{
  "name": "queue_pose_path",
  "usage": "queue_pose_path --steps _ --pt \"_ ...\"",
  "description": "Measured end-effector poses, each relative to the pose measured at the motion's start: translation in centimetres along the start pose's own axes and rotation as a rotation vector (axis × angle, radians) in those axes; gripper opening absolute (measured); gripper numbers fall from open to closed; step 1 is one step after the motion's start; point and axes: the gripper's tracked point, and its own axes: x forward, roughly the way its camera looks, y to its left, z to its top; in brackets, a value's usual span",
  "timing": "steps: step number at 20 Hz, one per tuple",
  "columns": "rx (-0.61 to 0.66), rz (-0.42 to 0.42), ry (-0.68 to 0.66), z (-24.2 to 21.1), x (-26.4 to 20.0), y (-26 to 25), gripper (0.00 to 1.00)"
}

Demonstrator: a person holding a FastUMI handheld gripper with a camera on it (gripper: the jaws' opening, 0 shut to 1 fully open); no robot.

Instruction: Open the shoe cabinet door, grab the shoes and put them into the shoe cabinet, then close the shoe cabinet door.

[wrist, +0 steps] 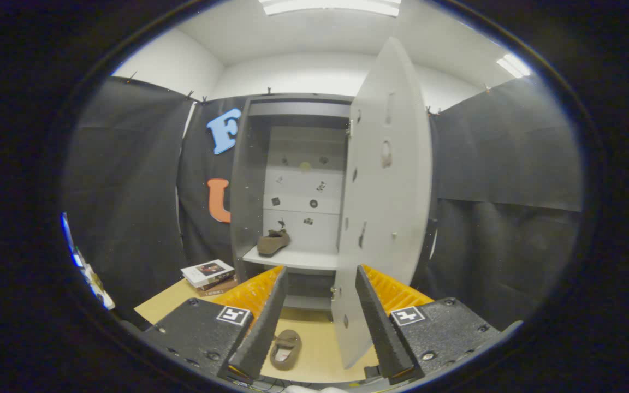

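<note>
The gripper (320,322) has two long fingers (262,322) with a fine ribbed texture on the inner faces, and there is a wide gap between them. Each finger sits on a black, grainy block with round screws near the corners. On top of each block is a small square white marker with a black pattern. Behind the fingers are ridged orange-yellow parts.

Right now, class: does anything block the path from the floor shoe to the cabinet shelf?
Nothing visible does. The shoe lies on the floor between the open jaws of the gripper; the door stands swung open to the right, and the shelf holds one shoe at its left.
</note>
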Motion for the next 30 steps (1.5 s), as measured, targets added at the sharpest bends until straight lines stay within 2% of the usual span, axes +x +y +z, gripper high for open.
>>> queue_pose_path --steps 3,7,14,18,24,30 --pt "-0.040 0.072 0.057 -1.6 0.0 1.0 0.88" --pt "-0.055 0.143 0.237 -5.6 -1.6 2.2 0.89" --pt "0.022 0.185 0.542 -11.6 -4.7 4.1 0.89" --pt "0.068 0.190 0.656 -13.5 -5.6 5.1 0.89" --pt "0.110 0.172 0.766 -15.4 -5.4 5.6 0.87" --pt "0.118 0.158 0.774 -15.9 -4.3 5.8 0.86"
